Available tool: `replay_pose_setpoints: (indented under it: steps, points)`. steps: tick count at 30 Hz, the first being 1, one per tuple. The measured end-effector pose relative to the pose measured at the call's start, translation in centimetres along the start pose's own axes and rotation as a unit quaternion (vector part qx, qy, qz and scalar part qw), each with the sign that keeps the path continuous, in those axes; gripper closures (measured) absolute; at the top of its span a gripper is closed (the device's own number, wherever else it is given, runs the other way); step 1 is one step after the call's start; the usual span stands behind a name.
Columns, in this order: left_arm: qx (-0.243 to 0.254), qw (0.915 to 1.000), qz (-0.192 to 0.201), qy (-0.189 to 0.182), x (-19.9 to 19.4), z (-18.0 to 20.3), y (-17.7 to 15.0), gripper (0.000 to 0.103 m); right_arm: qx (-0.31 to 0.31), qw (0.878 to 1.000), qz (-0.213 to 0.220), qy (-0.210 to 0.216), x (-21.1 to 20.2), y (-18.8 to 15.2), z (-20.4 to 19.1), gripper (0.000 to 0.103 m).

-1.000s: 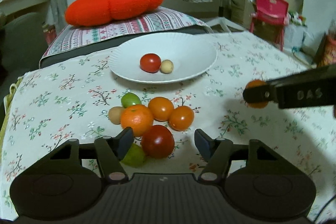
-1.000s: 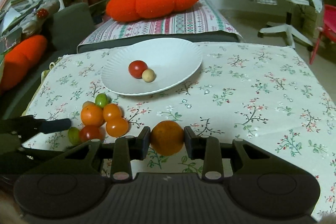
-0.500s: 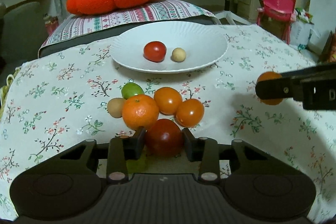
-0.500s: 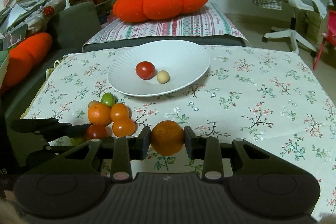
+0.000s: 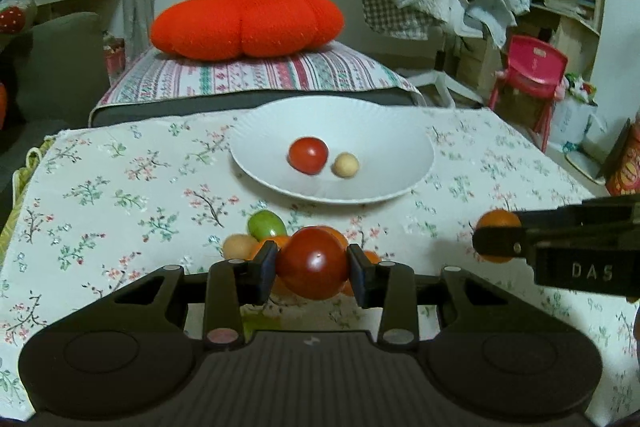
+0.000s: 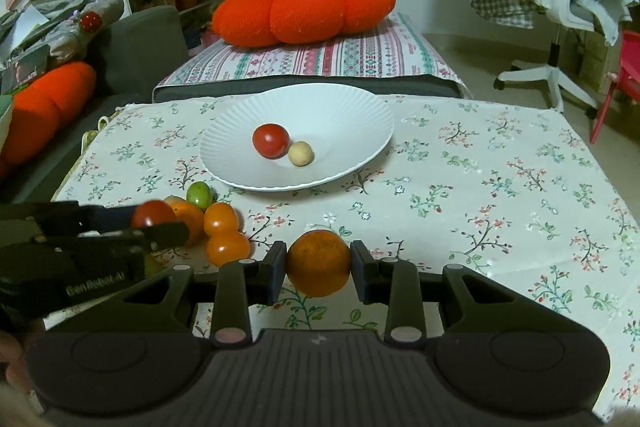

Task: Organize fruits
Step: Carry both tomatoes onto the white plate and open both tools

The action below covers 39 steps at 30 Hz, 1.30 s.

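My left gripper [image 5: 312,267] is shut on a dark red tomato [image 5: 312,263] and holds it above the fruit pile; it also shows in the right wrist view [image 6: 154,213]. My right gripper [image 6: 319,263] is shut on an orange [image 6: 319,263], held above the cloth; it shows at the right of the left wrist view [image 5: 498,241]. A white plate [image 6: 352,119] holds a red tomato [image 6: 271,140] and a small beige fruit [image 6: 300,153]. The pile on the cloth has a green fruit [image 6: 199,194] and orange tomatoes [image 6: 221,219].
The table has a floral cloth [image 6: 500,179]. Behind it lies a striped cushion [image 6: 320,57] with an orange pumpkin pillow [image 6: 304,9]. A sofa [image 6: 132,47] stands at the left, a red chair [image 5: 530,67] and clothes at the right.
My left gripper closed on the dark red tomato and lifted it off the pile. My right gripper still holds the orange and has hardly moved.
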<state>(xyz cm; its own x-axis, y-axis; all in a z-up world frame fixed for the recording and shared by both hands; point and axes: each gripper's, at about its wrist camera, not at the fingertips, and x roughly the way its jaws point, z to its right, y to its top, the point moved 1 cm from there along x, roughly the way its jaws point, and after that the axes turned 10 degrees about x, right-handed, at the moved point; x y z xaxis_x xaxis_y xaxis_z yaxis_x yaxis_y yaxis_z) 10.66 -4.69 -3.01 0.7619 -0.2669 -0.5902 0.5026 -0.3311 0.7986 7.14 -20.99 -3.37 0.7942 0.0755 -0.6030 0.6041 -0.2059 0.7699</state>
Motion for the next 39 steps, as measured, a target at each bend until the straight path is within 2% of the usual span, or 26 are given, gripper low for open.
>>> replay_pose_setpoints:
  steps: [8,23,28,39]
  points:
    - [-0.014,0.9997,0.02,0.003,0.3,-1.0,1.0,0.082,-0.006,1.0,0.013,-0.006,0.1,0.6,0.0,0.072]
    - [0.018,0.9989,0.042,0.004,3.0,-0.2,2.9,0.082,-0.015,0.999,0.037,0.0,3.3,3.7,-0.3,0.072]
    - [0.024,0.9991,0.036,0.002,4.7,-0.3,3.5,0.082,-0.013,0.999,0.04,0.019,4.6,4.3,-0.7,0.072]
    - [0.03,0.9993,0.023,0.007,6.6,-0.4,3.6,0.082,-0.018,0.999,0.029,0.016,7.2,4.8,-0.8,0.072]
